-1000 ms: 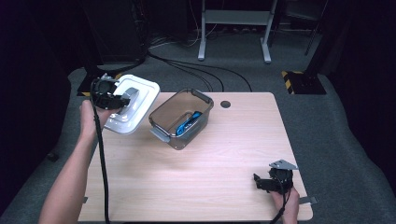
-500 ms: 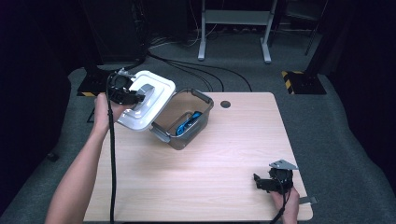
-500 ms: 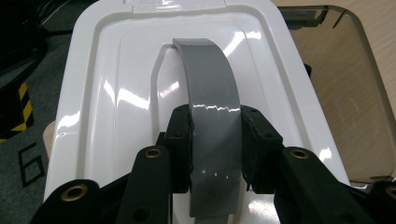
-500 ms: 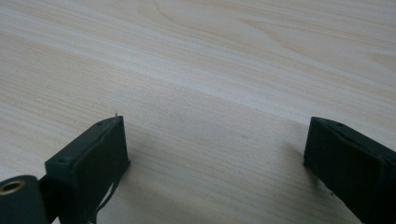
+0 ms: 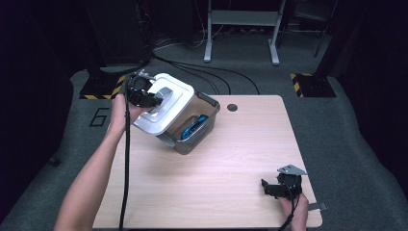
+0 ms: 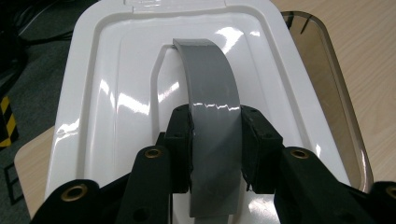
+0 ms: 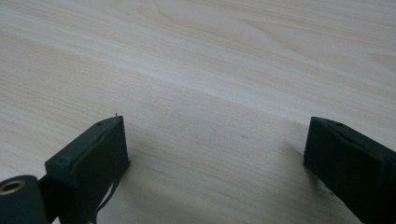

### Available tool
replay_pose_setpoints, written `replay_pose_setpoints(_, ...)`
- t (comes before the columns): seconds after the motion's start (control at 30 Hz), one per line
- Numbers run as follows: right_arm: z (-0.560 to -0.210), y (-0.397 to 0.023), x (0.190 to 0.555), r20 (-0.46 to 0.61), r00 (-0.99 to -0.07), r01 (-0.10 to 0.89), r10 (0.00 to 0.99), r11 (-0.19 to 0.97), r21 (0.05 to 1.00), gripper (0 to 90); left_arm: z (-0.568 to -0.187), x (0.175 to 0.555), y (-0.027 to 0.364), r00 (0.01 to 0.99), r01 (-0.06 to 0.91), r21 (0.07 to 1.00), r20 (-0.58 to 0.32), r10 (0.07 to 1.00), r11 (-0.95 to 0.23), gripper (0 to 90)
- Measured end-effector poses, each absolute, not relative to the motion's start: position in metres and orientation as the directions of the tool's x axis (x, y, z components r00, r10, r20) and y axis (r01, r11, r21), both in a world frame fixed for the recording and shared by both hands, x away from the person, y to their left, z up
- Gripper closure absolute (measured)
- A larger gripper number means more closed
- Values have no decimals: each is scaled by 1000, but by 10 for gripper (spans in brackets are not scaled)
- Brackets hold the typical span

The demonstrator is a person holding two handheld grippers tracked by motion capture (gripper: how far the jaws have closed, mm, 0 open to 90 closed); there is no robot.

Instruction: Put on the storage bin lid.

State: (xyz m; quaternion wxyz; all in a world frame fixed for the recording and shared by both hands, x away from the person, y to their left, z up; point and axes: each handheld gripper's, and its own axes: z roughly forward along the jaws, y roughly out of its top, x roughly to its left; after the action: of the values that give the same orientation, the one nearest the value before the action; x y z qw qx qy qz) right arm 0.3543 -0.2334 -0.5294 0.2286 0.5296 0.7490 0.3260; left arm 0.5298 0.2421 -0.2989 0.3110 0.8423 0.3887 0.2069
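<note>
The left hand-held gripper (image 5: 144, 94) was clamped on the grey handle (image 6: 212, 116) of a white lid (image 5: 163, 108), its two black jaws pressed against either side of the arched strap, as the left gripper view showed. In the high view the lid was held tilted over the left part of a smoky translucent bin (image 5: 195, 127), its lower edge at or near the bin's near-left rim and its far edge raised; whether it actually touched the rim could not be told. The bin stood on the far-left part of the light wooden desk (image 5: 231, 168), and something blue (image 5: 192, 129) lay inside it, too small to identify. The person's left forearm (image 5: 91, 178) reached up from the bottom left, with the gripper's black cable (image 5: 126, 163) trailing down beside it.

The right hand-held gripper (image 5: 281, 186) sat low near the desk's near-right corner, well apart from the bin, held in the person's right hand (image 5: 296, 211). In the right gripper view its jaws stood wide apart with nothing but bare wood grain between them, close over the desk surface.

Beyond the desk lay grey floor (image 5: 337, 120) with dark cables and a metal stand (image 5: 240, 29)
</note>
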Motion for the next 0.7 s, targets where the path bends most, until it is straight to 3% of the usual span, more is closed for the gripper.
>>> replay_pose_setpoints(0.7, -529, -233, 354, 3, -334, 644, 942, 226, 731, 54, -323, 543, 193, 676, 529, 646, 71, 733, -551, 671)
